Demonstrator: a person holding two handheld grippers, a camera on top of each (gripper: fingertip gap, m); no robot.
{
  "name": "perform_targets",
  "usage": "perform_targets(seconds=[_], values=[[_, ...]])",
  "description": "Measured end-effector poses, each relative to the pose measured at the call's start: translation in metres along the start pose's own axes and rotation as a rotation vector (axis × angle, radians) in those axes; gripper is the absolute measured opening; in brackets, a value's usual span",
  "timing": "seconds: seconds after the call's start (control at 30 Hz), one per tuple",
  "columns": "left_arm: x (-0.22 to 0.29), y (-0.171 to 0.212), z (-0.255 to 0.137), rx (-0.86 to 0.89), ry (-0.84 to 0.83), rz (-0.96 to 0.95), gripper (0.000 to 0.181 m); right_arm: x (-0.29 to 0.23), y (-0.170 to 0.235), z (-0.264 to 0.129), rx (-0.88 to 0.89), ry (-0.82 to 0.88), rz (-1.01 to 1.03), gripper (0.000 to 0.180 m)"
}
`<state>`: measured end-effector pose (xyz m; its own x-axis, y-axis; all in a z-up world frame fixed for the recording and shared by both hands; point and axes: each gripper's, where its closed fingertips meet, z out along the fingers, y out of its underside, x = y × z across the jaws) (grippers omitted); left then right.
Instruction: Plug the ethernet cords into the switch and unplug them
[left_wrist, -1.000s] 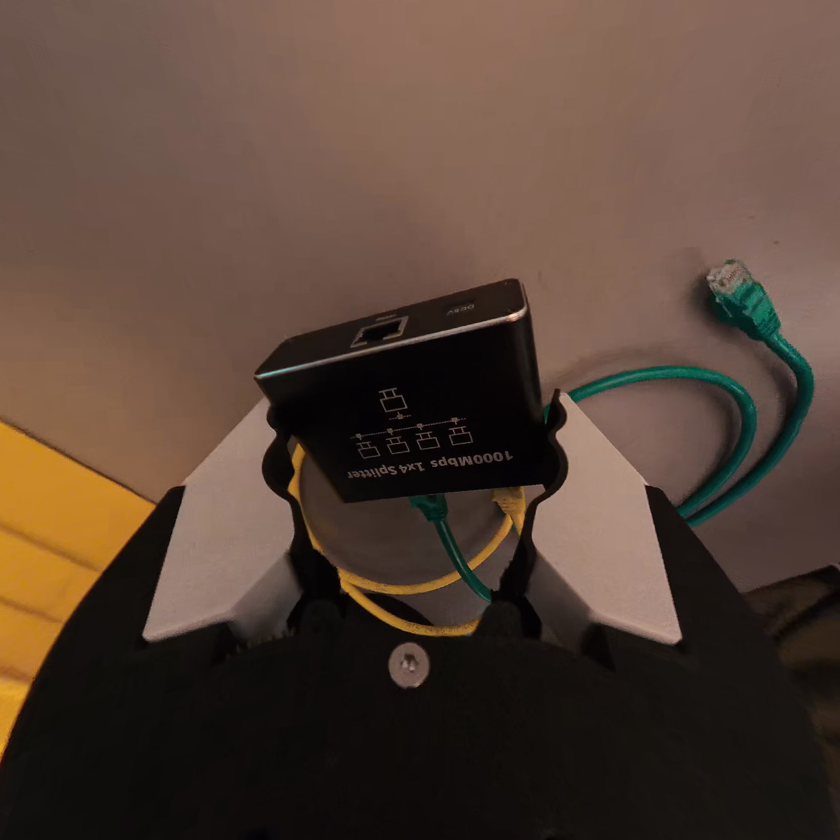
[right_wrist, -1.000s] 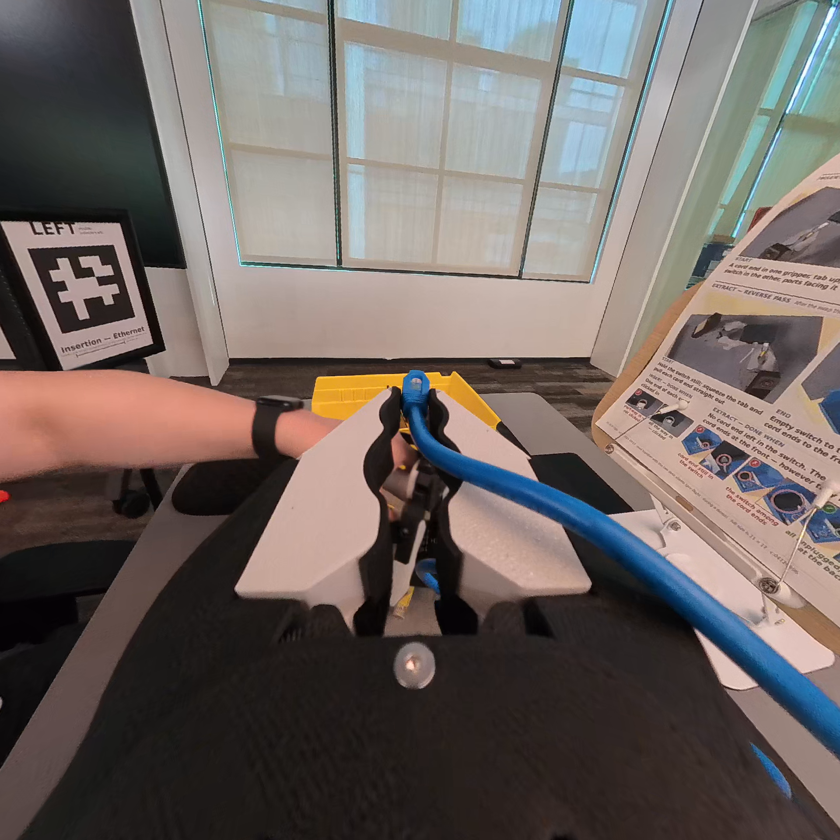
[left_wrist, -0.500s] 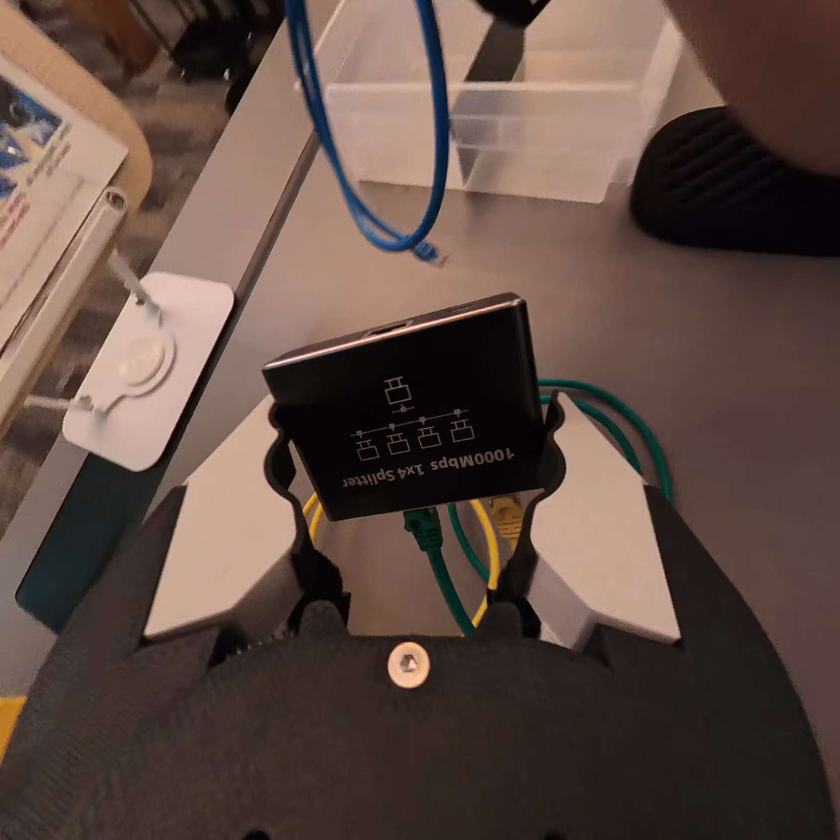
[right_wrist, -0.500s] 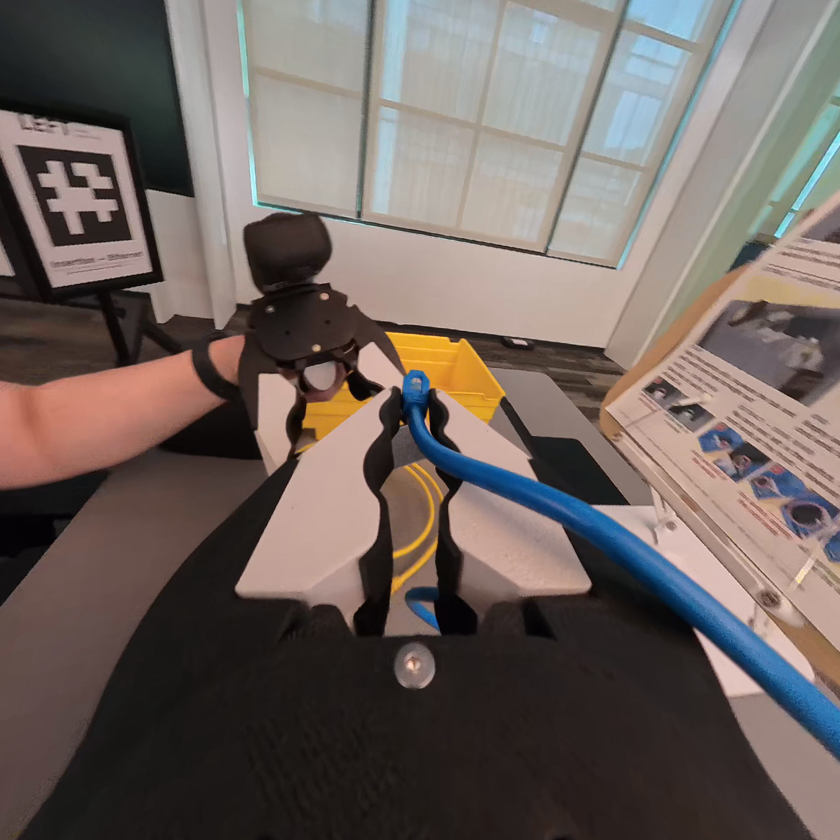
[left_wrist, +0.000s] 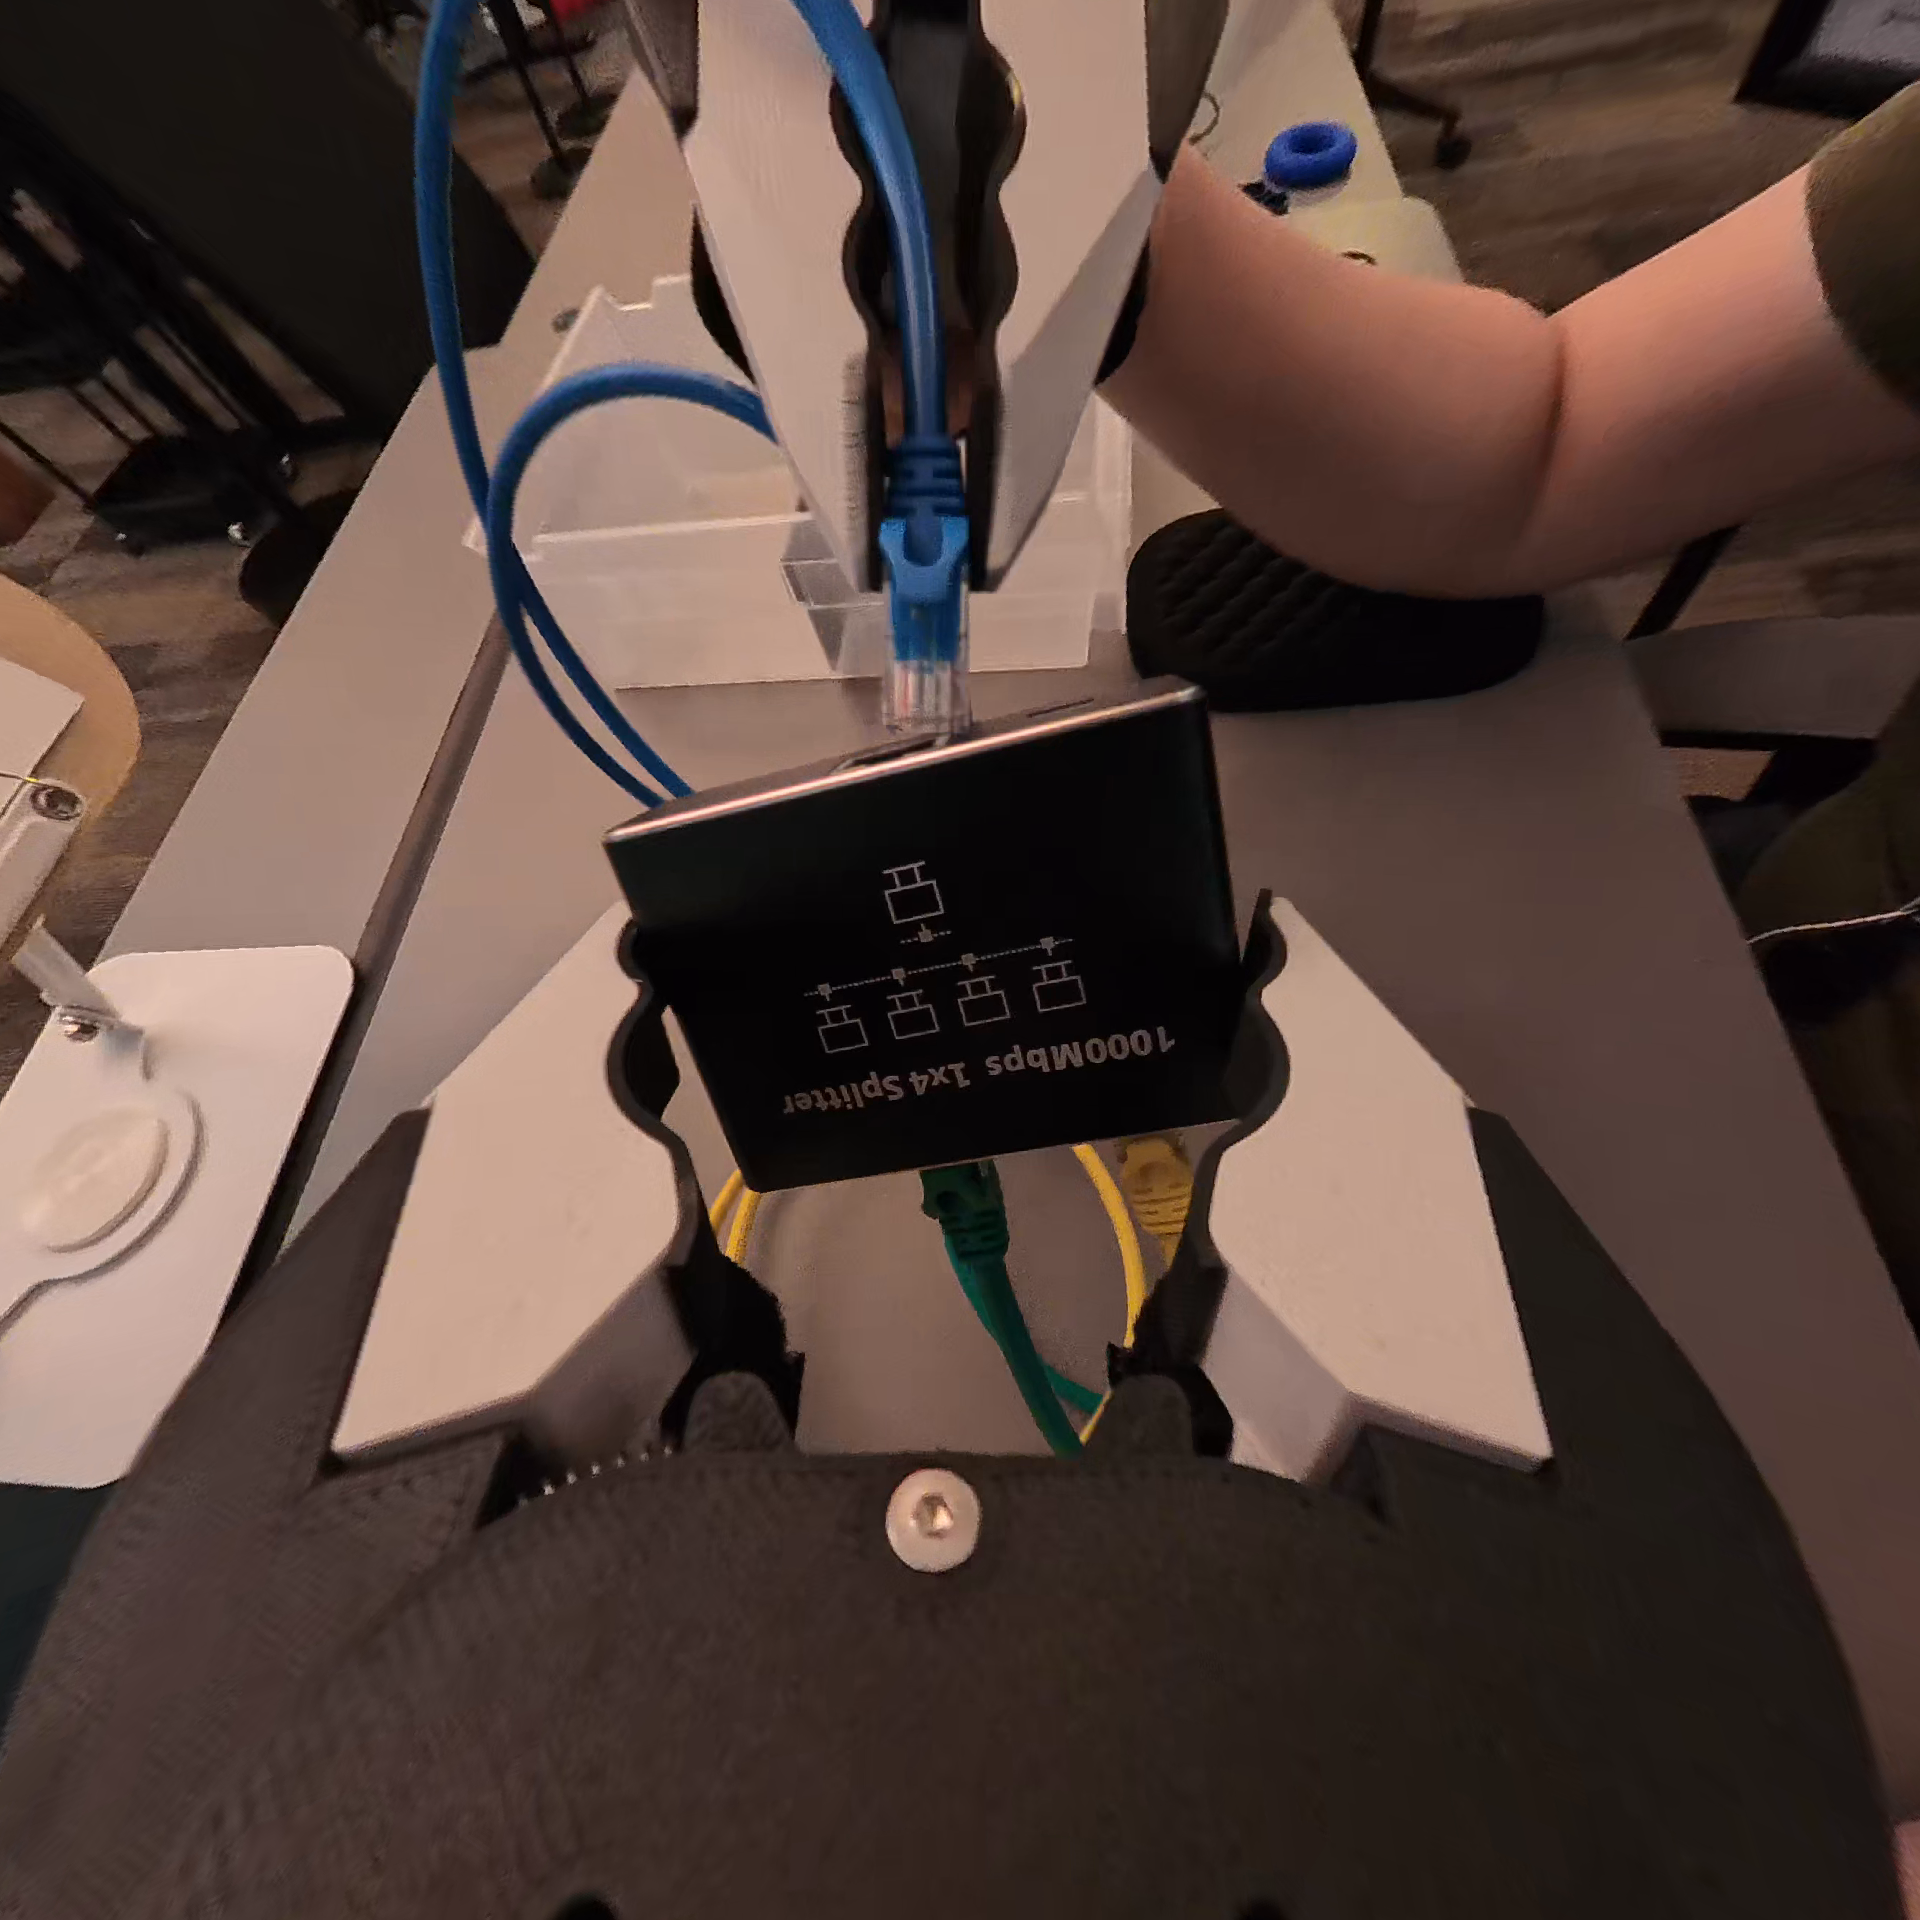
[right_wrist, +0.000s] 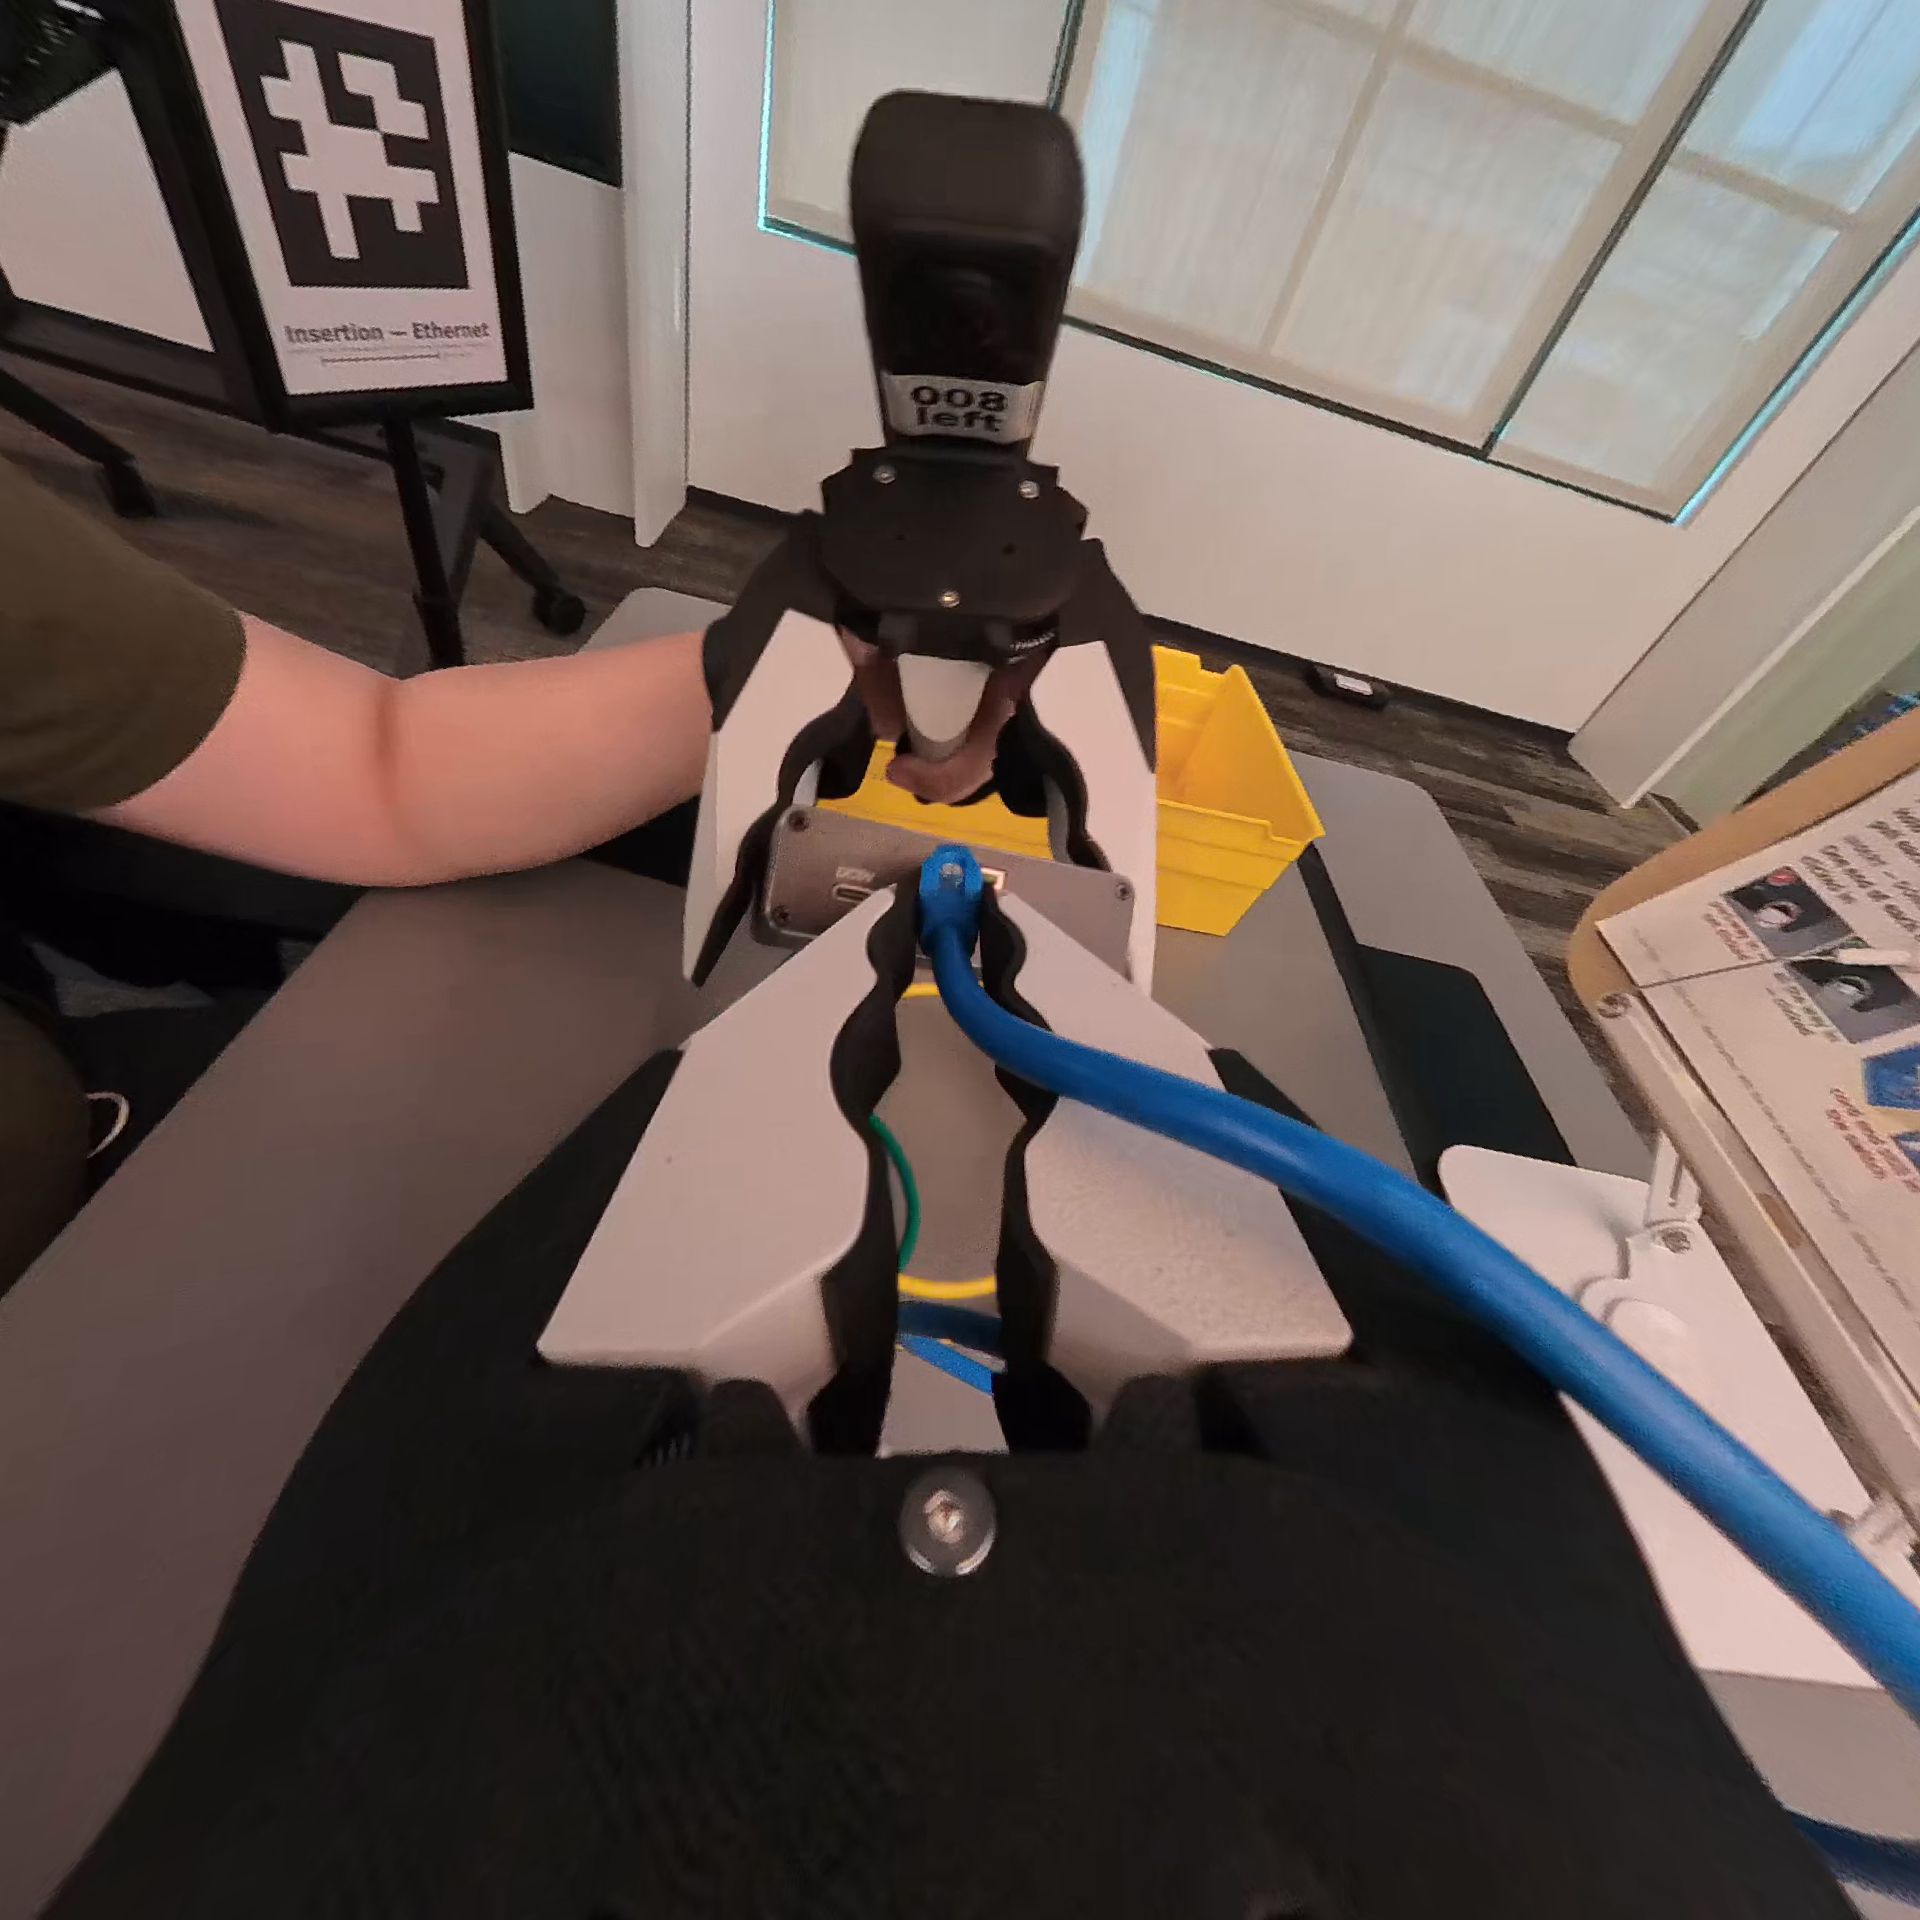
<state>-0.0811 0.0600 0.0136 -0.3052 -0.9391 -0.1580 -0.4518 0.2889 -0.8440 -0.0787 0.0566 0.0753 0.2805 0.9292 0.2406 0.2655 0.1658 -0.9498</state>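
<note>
While the left gripper (left_wrist: 940, 1023) clamped the black switch (left_wrist: 935, 945) by its two side edges, its fingers spread only as wide as the box, the switch sat tilted above the grey table (left_wrist: 1455, 935) at the centre of the left wrist view. From the edge of the switch nearest the camera, at about 6 o'clock, a green cord (left_wrist: 982, 1278) and a yellow cord (left_wrist: 1148, 1195) were plugged in and trailed down between the fingers.

At 12 o'clock from the switch, the right gripper (left_wrist: 920, 582) was pinched nearly closed on the boot of the blue cord (left_wrist: 920, 488), whose clear plug tip (left_wrist: 925, 696) met the single port on the far edge; how deep it sat could not be told. Slack blue cable looped away toward 10 o'clock.

Seen from the right wrist view, the blue cord (right_wrist: 1351, 1195) ran off toward 4 o'clock, and a yellow bin (right_wrist: 1236, 810) stood on the table behind the switch (right_wrist: 1049, 904), at about 1 o'clock.
</note>
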Motion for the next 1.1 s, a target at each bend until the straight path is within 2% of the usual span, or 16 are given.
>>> perform_targets(seconds=[0.47, 0.6, 0.77, 1.1], values=[[0.026, -0.010, 0.000, -0.021, 0.051, 0.053, 0.108, -0.022, 0.001, -0.004, -0.047, -0.118, 0.052, 0.011], [0.027, -0.006, 0.006, -0.052, 0.061, 0.046, 0.106, -0.024, 0.010, -0.002, -0.123, -0.110, 0.037, 0.011], [0.027, -0.010, 0.005, 0.018, 0.113, -0.007, 0.105, -0.022, 0.008, 0.000, -0.088, -0.127, 0.097, 0.011], [0.020, 0.000, 0.015, 0.022, 0.136, -0.064, 0.102, -0.015, 0.022, 0.005, -0.150, -0.104, 0.147, 0.011]])
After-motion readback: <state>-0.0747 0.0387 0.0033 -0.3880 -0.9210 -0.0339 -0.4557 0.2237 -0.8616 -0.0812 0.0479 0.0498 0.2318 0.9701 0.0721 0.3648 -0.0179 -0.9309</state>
